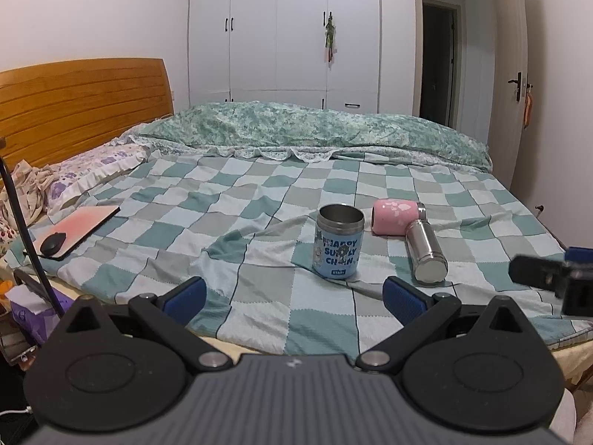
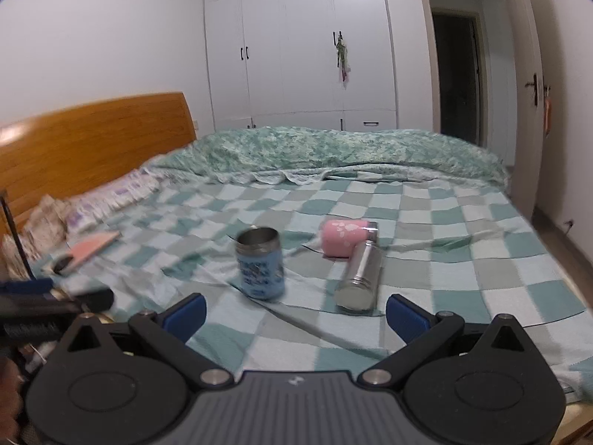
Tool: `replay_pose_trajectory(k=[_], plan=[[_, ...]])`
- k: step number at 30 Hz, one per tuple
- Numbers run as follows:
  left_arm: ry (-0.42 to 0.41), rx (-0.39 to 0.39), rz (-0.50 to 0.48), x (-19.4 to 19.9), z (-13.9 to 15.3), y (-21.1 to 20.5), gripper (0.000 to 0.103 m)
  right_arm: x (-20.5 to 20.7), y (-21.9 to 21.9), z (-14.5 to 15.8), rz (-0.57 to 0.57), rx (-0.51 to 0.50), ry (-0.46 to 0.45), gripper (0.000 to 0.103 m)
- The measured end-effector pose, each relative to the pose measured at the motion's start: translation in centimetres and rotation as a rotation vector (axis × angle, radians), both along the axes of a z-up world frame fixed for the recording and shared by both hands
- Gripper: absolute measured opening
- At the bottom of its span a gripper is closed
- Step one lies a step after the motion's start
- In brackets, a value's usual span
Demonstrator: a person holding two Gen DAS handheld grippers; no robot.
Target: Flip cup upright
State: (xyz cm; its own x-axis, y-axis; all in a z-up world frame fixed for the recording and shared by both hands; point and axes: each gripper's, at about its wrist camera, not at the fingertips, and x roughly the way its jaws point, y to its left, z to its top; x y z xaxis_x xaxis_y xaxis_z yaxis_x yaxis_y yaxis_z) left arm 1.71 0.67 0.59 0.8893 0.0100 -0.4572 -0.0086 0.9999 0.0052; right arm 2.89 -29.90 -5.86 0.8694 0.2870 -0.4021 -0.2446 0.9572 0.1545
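A blue printed cup (image 1: 338,241) stands upright, mouth up, on the checked bedspread (image 1: 259,230). It also shows in the right wrist view (image 2: 261,264). A pink cup (image 1: 396,217) lies on its side behind it, also in the right wrist view (image 2: 344,239). A steel cup (image 1: 426,251) lies on its side, base toward me, also in the right wrist view (image 2: 358,278). My left gripper (image 1: 294,298) is open and empty, short of the blue cup. My right gripper (image 2: 296,313) is open and empty, short of the blue and steel cups.
A pink pad (image 1: 76,228) with a black mouse (image 1: 53,243) lies at the left of the bed. A rumpled green quilt (image 1: 315,129) lies along the far side. A wooden headboard (image 1: 81,107) and pillows (image 1: 89,170) are on the left. White wardrobes (image 1: 285,33) stand behind.
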Motion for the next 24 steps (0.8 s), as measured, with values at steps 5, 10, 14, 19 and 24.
replay_pose_trajectory(k=[5, 10, 14, 19, 24], plan=[[-0.036, -0.009, 0.015, 0.3, 1.2, 0.5, 0.103, 0.8, 0.8, 1.3, -0.016, -0.033, -0.022, 0.103], [-0.043, -0.016, 0.014, 0.5, 1.6, 0.7, 0.103, 0.8, 0.8, 2.8, -0.02, -0.116, -0.01, 0.103], [-0.041, -0.022, 0.001, 0.8, 1.7, 0.5, 0.103, 0.3, -0.2, 4.9, -0.078, -0.135, -0.079, 0.103], [-0.064, -0.01, -0.006, 0.9, 2.3, 0.3, 0.103, 0.5, 0.1, 5.0, -0.033, -0.093, -0.061, 0.103], [-0.061, -0.015, -0.017, 0.9, 2.4, -0.1, 0.103, 0.9, 1.7, 3.6, 0.014, -0.109, -0.023, 0.103]])
